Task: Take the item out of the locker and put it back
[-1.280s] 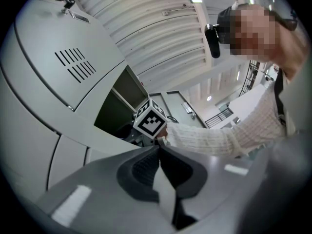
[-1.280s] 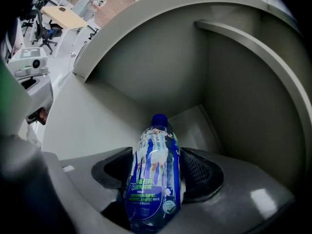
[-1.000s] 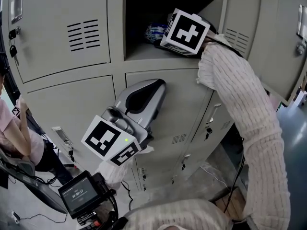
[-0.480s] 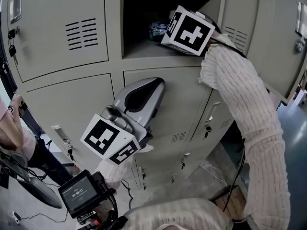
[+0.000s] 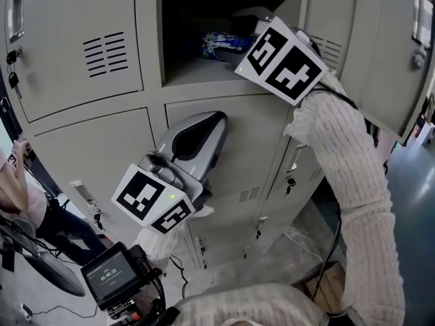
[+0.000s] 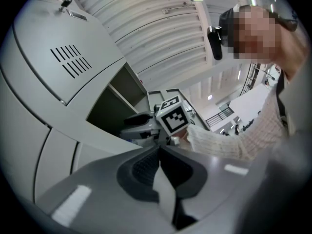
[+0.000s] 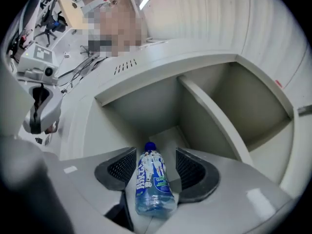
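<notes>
The bottle (image 7: pixel 153 184) lies lengthwise, cap pointing away, at lower centre between the spread jaws of the right claw (image 7: pixel 155 160), which are closing without yet touching it.

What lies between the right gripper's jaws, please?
A blue-capped bottle, lying on the locker shelf, in the right gripper view; the right gripper has its jaws closing, not yet touching it.

— Can we read anything on the bottle (image 7: pixel 152 182)?
— We see white lettering running along its blue label, but it's too blurred for us to make out a single word.
— And the small screen (image 5: pixel 109 275), low in the head view?
— We can see a row of light digits on it, too small for us to read.
</notes>
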Motion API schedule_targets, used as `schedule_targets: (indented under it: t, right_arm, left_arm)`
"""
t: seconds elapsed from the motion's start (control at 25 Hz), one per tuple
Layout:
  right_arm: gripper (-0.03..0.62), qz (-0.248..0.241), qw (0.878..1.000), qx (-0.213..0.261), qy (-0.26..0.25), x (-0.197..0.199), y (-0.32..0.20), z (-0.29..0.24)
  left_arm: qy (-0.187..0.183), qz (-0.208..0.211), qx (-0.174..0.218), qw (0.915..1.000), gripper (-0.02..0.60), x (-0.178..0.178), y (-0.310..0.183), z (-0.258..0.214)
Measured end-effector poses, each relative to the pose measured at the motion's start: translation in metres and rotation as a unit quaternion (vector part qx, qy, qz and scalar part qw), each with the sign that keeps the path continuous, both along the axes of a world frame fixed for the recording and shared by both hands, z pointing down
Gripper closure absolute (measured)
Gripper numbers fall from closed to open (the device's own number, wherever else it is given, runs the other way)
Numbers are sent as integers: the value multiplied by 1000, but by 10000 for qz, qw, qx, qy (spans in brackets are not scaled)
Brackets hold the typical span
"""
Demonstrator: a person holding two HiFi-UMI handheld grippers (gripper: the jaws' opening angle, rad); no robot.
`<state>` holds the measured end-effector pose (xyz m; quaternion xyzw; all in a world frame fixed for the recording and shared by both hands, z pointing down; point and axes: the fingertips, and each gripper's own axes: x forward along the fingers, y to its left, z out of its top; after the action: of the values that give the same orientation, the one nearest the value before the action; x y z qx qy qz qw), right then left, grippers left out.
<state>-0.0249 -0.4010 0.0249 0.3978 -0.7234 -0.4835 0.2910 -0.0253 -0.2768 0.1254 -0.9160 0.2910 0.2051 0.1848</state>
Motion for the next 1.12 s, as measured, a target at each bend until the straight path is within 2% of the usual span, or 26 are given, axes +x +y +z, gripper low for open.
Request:
schedule_targets:
  t: [0.12, 0.24, 0.4, 0.44, 0.52, 0.6, 0.64, 0.8, 1.0, 1.12]
  right_arm:
    - [405, -234, 9958, 263, -850, 13, 26, -13]
    - [457, -693, 9818, 303, -1744, 26, 53, -17]
    - [459, -1541, 9475, -45, -2801, 38, 90, 0]
    - [461, -1671, 9384, -15, -3026, 43, 98, 5]
    - [506, -1817, 9216, 332, -3415, 56, 115, 14]
    - [569, -1874, 9076, 741, -3682, 67, 130, 24]
    - [576, -1898, 9028, 795, -3775, 70, 135, 30]
    - [594, -2012, 8828, 550, -4209, 78, 142, 58]
    - [595, -1813, 8488, 923, -4879, 106, 140, 76]
    - [595, -1991, 8399, 606, -5012, 105, 134, 92]
  left_arm:
    - [-127, 43, -102, 9999, 575, 9, -2, 9]
    - [-187, 88, -158, 9997, 575, 15, -2, 14]
    - [-189, 72, -166, 9997, 575, 17, -3, 19]
    - [-209, 85, -153, 9996, 575, 19, -3, 21]
    - [-298, 90, -79, 9995, 575, 24, 0, 25]
    - [-418, 49, -18, 9991, 575, 27, 2, 29]
    - [-459, 35, 0, 9989, 575, 27, 3, 31]
    - [-412, 30, -14, 9991, 575, 27, 3, 34]
    - [-306, -44, -77, 9995, 575, 25, 1, 43]
    - [-148, -121, -156, 9997, 575, 18, -2, 47]
